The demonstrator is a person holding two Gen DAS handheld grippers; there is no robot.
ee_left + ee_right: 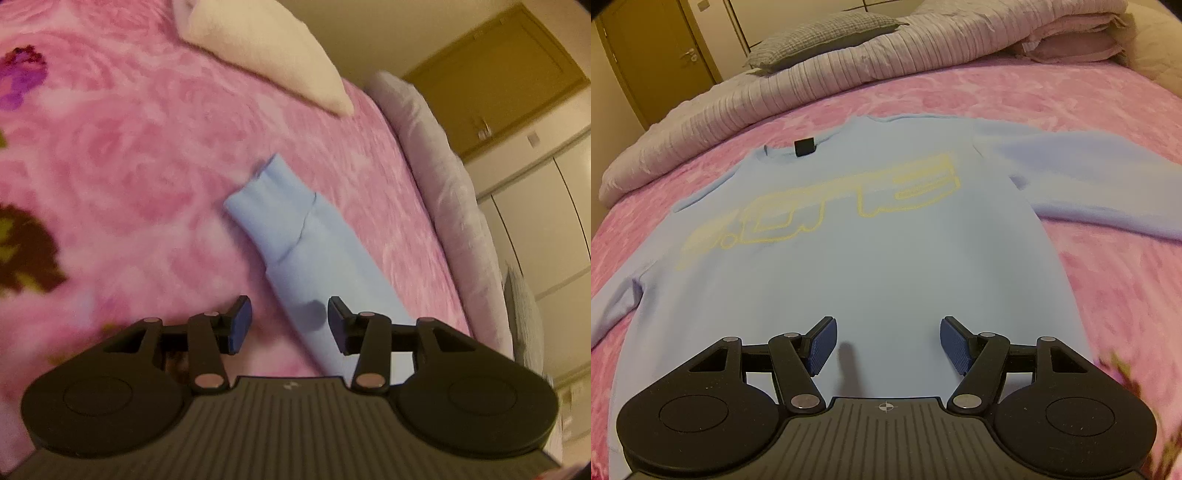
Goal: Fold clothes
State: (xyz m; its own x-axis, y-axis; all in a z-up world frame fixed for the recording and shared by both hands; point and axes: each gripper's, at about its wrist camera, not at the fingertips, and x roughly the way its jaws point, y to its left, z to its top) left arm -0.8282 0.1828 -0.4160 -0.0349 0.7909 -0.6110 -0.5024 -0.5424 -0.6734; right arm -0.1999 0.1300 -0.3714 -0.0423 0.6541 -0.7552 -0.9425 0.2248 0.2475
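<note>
A light blue sweatshirt (871, 243) with yellow lettering lies flat on a pink bedspread (1108, 288), collar away from me, both sleeves spread out. My right gripper (888, 345) hovers open over its lower body, nothing between the fingers. In the left wrist view one blue sleeve (303, 236) runs across the bedspread (129, 166), its cuff pointing away. My left gripper (290, 325) is open just above the near part of that sleeve, with the sleeve showing in the gap and the pads apart from it.
A cream folded cloth (266, 48) lies at the far side of the bed. A ribbed pale quilt (798, 96) and a grey pillow (820, 37) are bunched along the bed's edge. A brown door (502, 77) and white wardrobes (546, 214) stand beyond.
</note>
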